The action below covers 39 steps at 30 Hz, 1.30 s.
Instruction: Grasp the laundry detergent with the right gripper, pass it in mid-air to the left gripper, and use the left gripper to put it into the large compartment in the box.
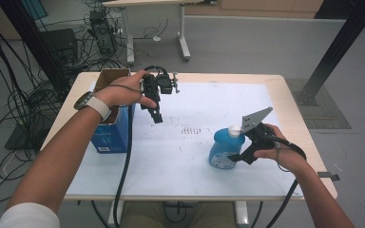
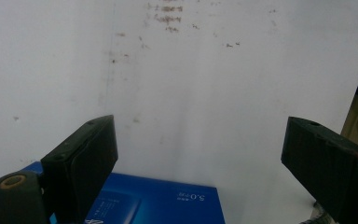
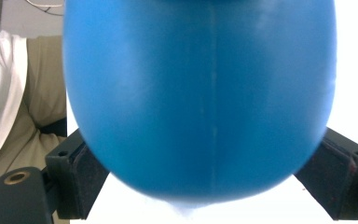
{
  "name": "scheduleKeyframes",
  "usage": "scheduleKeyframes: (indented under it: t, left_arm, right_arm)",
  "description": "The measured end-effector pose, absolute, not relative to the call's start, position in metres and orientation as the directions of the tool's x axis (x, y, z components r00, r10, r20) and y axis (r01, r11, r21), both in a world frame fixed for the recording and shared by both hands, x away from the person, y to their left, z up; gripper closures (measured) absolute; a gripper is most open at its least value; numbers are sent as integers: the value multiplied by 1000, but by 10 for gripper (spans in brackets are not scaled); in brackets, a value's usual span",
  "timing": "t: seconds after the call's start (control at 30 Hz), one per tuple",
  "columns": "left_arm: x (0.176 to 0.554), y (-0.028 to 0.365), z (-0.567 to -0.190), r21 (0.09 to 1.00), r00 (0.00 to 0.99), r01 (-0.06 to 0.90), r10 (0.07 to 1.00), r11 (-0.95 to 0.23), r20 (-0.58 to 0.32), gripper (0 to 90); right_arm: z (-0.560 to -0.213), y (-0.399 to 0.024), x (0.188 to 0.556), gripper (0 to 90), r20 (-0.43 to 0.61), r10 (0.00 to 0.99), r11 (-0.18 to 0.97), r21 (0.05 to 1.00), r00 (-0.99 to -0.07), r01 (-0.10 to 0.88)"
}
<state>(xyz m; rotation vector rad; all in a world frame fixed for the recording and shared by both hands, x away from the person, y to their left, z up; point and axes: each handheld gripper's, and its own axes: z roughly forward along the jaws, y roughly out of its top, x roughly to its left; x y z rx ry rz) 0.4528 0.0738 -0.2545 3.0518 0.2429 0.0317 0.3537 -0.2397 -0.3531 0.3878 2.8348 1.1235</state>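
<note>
A: Right gripper view: blue bottle (image 3: 198,98) wedged between the pads of right gripper (image 1: 242,157), near table (image 1: 180,180) front. Gripping step, looks like.
B: Yep. Left gripper (image 1: 157,117) spread wide, empty, by blue box (image 1: 109,137). Next: squeeze firm, lift straight.

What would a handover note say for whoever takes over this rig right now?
Right gripper: jaws around the blue bottle, one on each side of its body; they look to be touching it, firm grip not confirmed.
Left gripper: open, holding nothing, hovering over the white table beside the blue box.
Bottle stands upright at the right near side; the box, top open, stands at the left.
Done: bottle reached.
Left: probably secure the grip, then lift, perhaps toward the box.
</note>
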Motion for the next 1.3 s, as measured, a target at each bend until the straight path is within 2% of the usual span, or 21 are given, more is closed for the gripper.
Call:
scheduleKeyframes:
  t: [1.3]
  left_arm:
    - [453,75,-258,81,987,162,163,-983,6,110]
  right_arm:
    - [-364,-239,353,243,28,238,656,733,-971,181]
